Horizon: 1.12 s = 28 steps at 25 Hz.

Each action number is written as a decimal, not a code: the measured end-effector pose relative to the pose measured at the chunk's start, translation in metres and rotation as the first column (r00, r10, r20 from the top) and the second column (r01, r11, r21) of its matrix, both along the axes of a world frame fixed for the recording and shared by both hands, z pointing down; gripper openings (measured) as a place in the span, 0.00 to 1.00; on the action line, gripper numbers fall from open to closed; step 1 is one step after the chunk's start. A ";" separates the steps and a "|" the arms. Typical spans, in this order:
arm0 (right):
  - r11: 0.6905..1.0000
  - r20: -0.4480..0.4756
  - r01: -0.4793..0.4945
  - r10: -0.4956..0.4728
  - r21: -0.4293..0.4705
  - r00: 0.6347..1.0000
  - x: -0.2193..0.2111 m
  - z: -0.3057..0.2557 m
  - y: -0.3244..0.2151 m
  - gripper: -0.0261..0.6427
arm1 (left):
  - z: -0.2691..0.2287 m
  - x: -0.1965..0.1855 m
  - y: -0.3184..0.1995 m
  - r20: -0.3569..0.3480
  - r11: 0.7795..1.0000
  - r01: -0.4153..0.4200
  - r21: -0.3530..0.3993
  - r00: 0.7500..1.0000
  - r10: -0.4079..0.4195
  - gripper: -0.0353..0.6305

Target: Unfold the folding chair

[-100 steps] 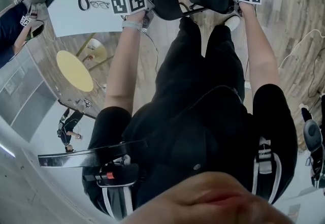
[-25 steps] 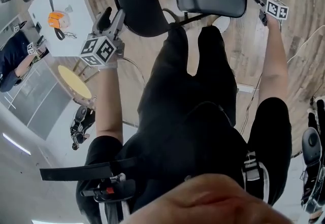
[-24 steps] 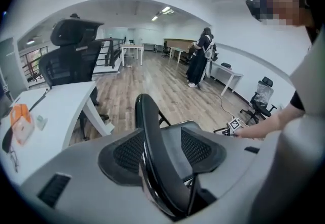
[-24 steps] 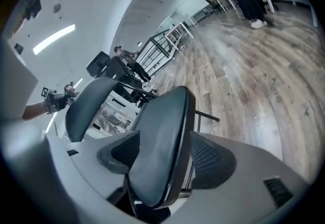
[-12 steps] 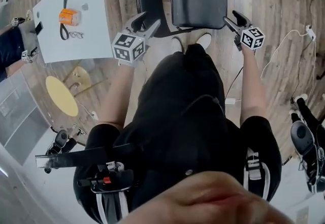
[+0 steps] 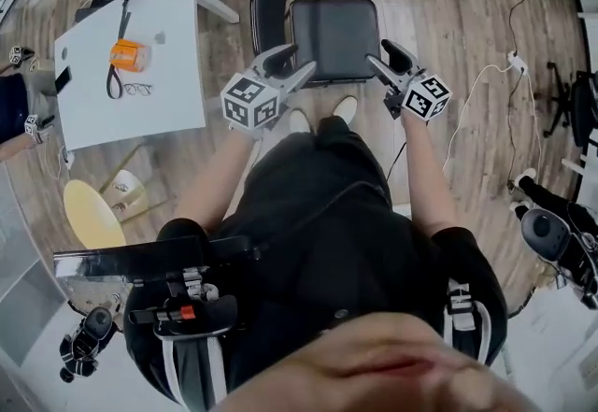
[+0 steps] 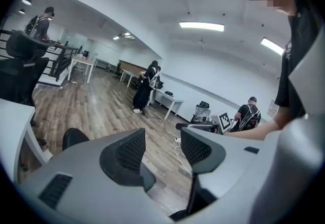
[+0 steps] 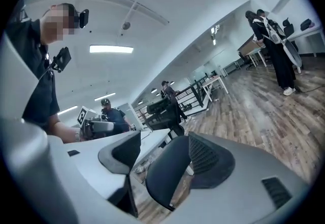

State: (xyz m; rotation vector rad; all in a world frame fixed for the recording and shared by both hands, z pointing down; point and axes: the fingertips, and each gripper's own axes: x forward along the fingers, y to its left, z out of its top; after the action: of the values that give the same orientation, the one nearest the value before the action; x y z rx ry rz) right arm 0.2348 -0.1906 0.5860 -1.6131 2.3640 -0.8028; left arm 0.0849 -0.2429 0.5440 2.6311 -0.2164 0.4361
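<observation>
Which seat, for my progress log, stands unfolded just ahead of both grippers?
The black padded folding chair, seat level; the round yellow seat stands far left.

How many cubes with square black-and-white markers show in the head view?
2. One cube sits on the left gripper, left of the black folding chair; the other on the right gripper, to its right.

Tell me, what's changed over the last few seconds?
The left claw and right claw have come away from the chair: four seconds ago they sat at its back and seat edge; now both hang open in front of it. The chair stays unfolded, and the table keeps its things.
</observation>
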 end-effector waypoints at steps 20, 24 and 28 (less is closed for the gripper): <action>0.948 -0.314 0.123 -0.026 0.295 0.949 -0.087 -0.204 0.087 0.05 | -0.151 0.004 0.096 -0.240 0.949 -0.036 0.314 0.964 0.116 0.06; 0.942 -0.346 0.178 -0.072 0.285 0.936 -0.081 -0.211 0.100 0.05 | -0.153 0.016 0.112 -0.243 0.953 0.004 0.302 0.967 0.073 0.06; 0.933 -0.355 0.201 -0.087 0.298 0.931 -0.069 -0.219 0.112 0.05 | -0.152 0.029 0.131 -0.232 0.950 0.014 0.311 0.971 0.062 0.06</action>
State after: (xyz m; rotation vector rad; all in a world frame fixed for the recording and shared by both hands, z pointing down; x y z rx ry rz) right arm 0.1656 -0.0785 0.3670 -1.5431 2.6947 -0.1314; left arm 0.1141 -0.1121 0.3923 2.9672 -0.1872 0.0925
